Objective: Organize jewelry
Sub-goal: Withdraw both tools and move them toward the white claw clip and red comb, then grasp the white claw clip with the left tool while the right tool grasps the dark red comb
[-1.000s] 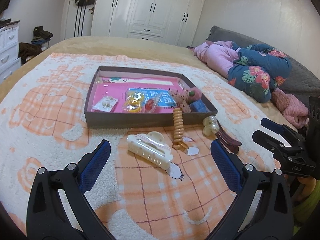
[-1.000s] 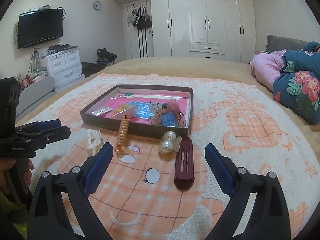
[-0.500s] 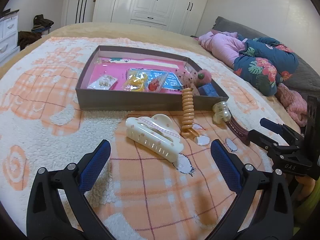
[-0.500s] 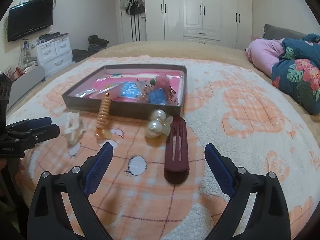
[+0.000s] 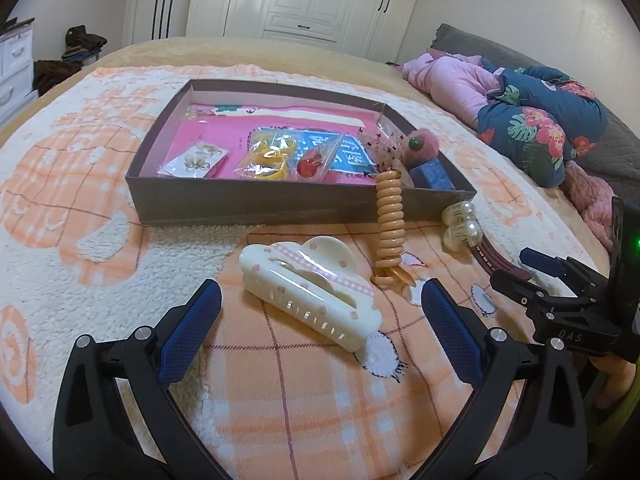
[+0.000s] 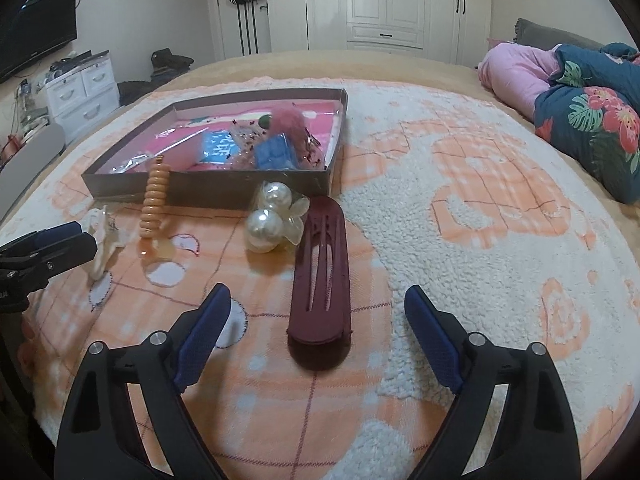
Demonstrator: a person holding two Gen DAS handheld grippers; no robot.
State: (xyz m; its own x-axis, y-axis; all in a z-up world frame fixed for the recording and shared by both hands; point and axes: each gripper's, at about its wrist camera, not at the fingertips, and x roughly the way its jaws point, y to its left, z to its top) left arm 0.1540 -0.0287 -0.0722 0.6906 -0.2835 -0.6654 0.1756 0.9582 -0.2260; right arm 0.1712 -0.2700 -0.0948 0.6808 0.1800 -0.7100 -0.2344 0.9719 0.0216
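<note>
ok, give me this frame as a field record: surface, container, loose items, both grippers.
surface: orange-and-white blanket on a bed
container: open box, pink lining, holding small bagged items
loose items: cream claw clip; orange coil tie leaning on the box's near wall; pearl clip; maroon barrette
left gripper: jaws open, empty, lined up on the claw clip
right gripper: jaws open, empty, lined up on the barrette
contact: neither gripper touches an item
</note>
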